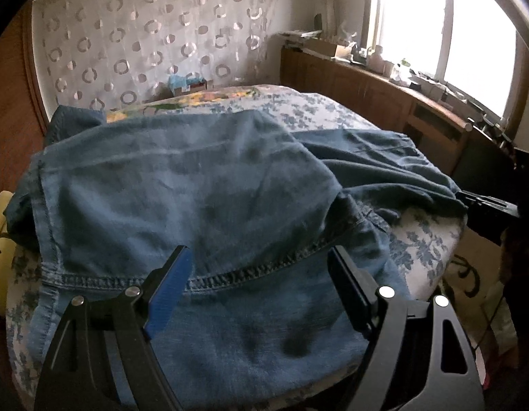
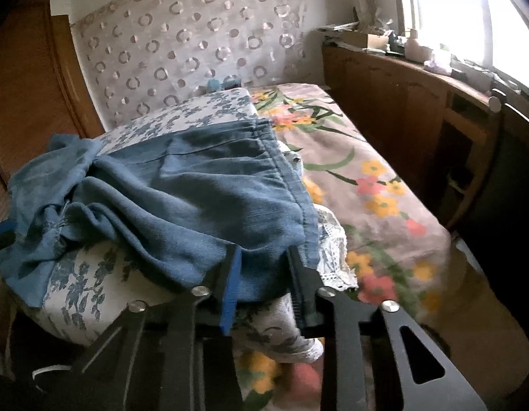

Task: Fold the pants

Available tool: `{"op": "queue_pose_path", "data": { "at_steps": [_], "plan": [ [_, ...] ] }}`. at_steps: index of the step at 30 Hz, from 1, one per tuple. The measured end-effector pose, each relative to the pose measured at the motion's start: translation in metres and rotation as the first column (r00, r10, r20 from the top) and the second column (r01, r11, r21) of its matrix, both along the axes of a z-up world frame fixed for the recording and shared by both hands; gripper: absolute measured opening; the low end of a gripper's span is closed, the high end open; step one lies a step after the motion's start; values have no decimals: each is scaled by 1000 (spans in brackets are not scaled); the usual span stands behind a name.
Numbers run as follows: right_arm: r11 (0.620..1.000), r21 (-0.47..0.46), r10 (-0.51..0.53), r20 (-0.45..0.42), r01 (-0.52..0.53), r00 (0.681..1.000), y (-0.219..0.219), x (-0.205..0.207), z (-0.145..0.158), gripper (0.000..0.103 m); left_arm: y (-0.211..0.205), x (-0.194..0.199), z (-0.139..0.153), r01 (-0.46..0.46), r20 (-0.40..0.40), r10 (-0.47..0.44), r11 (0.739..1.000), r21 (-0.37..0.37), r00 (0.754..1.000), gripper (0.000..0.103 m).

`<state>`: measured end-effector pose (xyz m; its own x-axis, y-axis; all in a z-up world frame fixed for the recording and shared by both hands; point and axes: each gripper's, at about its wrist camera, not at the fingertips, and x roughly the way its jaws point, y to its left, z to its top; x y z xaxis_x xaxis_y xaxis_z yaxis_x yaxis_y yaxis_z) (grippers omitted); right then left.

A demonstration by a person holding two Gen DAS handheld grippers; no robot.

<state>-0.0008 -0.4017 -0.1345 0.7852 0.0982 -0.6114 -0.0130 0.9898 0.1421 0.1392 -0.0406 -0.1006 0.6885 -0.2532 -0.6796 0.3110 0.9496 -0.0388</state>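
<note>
Gripping pants (image 2: 196,198) hem, right hand-held gripper (image 2: 264,274) jaws clamped on fabric; left hand-held gripper (image 1: 261,274) jaws apart above pants on bed (image 2: 384,212).

1. No writing, label, brand, number or sign can be read anywhere in either view.
2. The small boxes and bottles on the windowsill (image 1: 394,65) are too blurred and overexposed by the window light for any print to be made out.
</note>
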Motion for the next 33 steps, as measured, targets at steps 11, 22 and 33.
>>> {"op": "queue_pose_path", "data": {
  "at_steps": [11, 22, 33],
  "plan": [
    [1000, -14, -3, 119, 5, 993, 8, -16, 22, 3, 0, -2, 2, 2, 0, -2, 1000, -3, 1000, 82],
    [984, -61, 176, 253, -166, 951, 62, -29, 77, 2, 19, -17, 37, -33, 76, 35, 999, -33, 996, 82],
    [905, -190, 425, 350, -381, 835, 159, -28, 138, 2, 68, -44, 70, -102, 154, 111, 992, -69, 982, 82]
  ]
}}
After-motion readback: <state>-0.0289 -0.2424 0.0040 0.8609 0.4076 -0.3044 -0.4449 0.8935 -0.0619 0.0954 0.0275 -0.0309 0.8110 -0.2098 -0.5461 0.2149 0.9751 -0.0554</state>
